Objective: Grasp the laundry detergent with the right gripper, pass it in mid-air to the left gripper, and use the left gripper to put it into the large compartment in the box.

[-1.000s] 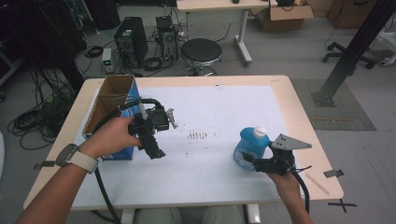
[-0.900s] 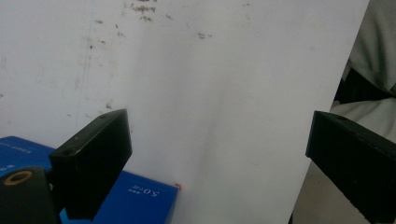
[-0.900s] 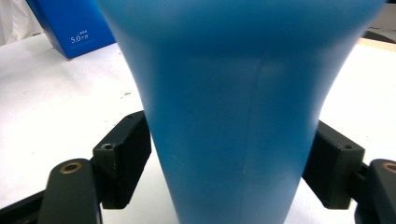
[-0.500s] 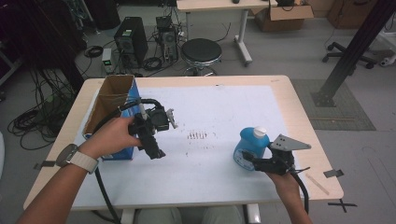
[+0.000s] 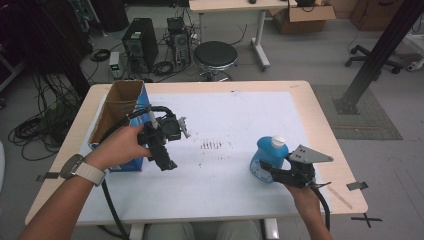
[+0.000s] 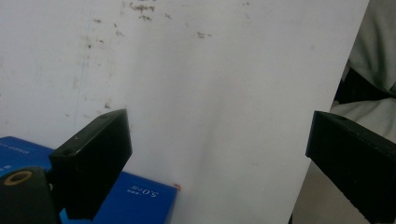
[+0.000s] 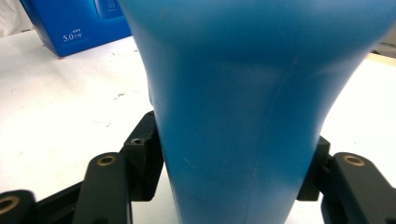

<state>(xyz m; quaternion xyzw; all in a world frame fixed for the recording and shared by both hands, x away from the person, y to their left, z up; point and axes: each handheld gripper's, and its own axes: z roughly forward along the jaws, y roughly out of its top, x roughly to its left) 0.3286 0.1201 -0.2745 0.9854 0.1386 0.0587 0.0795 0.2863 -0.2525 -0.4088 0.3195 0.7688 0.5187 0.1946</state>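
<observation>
A blue bottle [image 5: 268,156] with a white cap stands upright at the right of the white table mat [image 5: 235,120]. My right gripper [image 5: 269,173] is shut on its lower body. In the right gripper view the bottle [image 7: 252,93] sits pinched between both jaws of that gripper [image 7: 229,164]. A hand holds my left gripper [image 5: 165,161] just above the mat beside a blue carton [image 5: 120,117] whose top is open. Seen from the left gripper view, that gripper [image 6: 219,149] is wide open with nothing between its jaws, and the carton's corner [image 6: 140,200] lies at lower left.
The carton [image 7: 74,23] also appears far off in the right gripper view. Dark smudges [image 5: 212,145] mark the mat's middle. The person's clothing [image 6: 373,70] lies past the table's near edge. Behind the table stand a stool [image 5: 215,55] and computer cases [image 5: 136,45].
</observation>
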